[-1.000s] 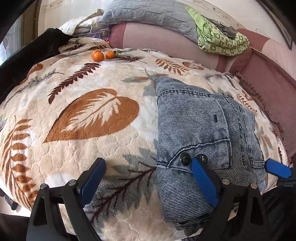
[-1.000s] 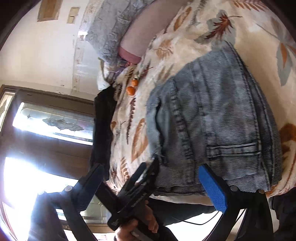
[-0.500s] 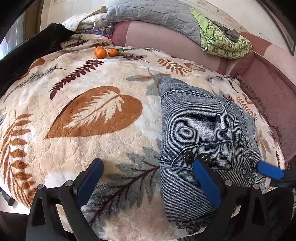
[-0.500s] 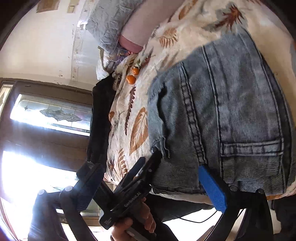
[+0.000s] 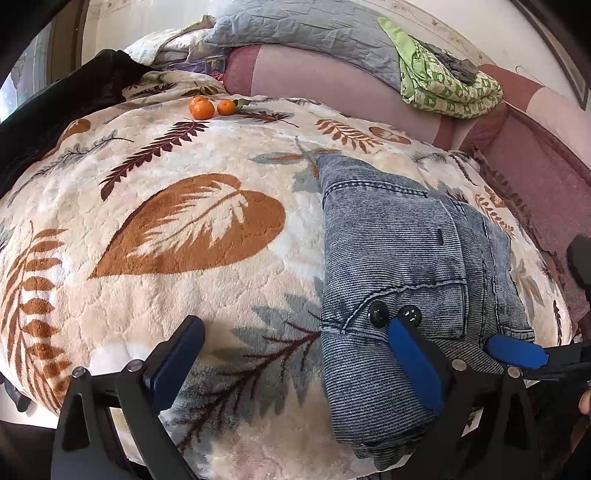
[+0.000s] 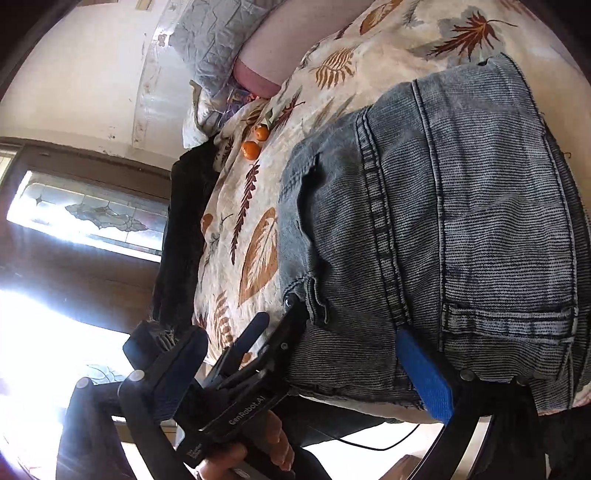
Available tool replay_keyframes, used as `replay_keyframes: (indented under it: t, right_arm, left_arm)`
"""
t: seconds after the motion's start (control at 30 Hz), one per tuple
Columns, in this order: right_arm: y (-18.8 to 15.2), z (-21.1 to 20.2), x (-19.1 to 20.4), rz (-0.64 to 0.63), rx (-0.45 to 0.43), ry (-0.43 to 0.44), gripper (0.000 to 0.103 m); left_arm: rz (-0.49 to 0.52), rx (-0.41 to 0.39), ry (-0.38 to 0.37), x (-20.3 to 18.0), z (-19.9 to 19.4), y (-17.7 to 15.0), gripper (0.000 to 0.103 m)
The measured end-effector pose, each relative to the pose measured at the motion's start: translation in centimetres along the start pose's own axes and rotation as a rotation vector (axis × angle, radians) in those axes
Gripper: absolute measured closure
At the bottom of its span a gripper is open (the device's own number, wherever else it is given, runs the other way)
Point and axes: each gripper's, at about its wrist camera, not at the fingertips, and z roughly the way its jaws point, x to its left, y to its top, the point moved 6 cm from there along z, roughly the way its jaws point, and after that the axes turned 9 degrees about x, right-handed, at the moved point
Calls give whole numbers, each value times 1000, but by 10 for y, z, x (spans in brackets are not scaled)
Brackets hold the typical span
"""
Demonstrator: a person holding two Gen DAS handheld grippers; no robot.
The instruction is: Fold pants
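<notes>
Pants: folded blue denim pants lie flat on the leaf-print blanket, toward its right side and reaching the near edge; two black buttons show on the folded top layer.
Left gripper: the left gripper hovers at the near edge of the blanket with its jaws spread wide and nothing between them; its right blue pad sits over the pants by the buttons, its left pad over bare blanket.
Right gripper: the right gripper is low at the pants' near edge, jaws wide apart, one blue pad over the denim near a back pocket; whether that pad touches the cloth cannot be told. No cloth is pinched.
Hand: a hand holds the left gripper's handle, seen in the right wrist view.
Far edge: two oranges rest on the blanket near a grey pillow.
Right of pillow: a folded green patterned cloth lies on the pink bolster.
</notes>
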Motion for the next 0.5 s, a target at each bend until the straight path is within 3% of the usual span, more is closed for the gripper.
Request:
replay_keyframes:
  t: [0.13,0.3,0.43,0.47,0.5]
  right_arm:
    - [-3,21,-4,-14,38,-7,0]
    - [-11,26,0,-115,9,-43,0]
    - [-7,23,-4,-72,10,4,0]
    - [-6,22,-5,-59,11,13,0]
    - [-5,22,-5,-48,16,16,0]
  left_arm:
    - [7,8,3,-1,1,0,3]
    - [-30,9,-22,7,-8,3,3]
    - [-69,-6,-40,13,-10,5,3]
    - [-50,33,-37,10,0,1,2]
    - [-12,21,3,5,2,0,1]
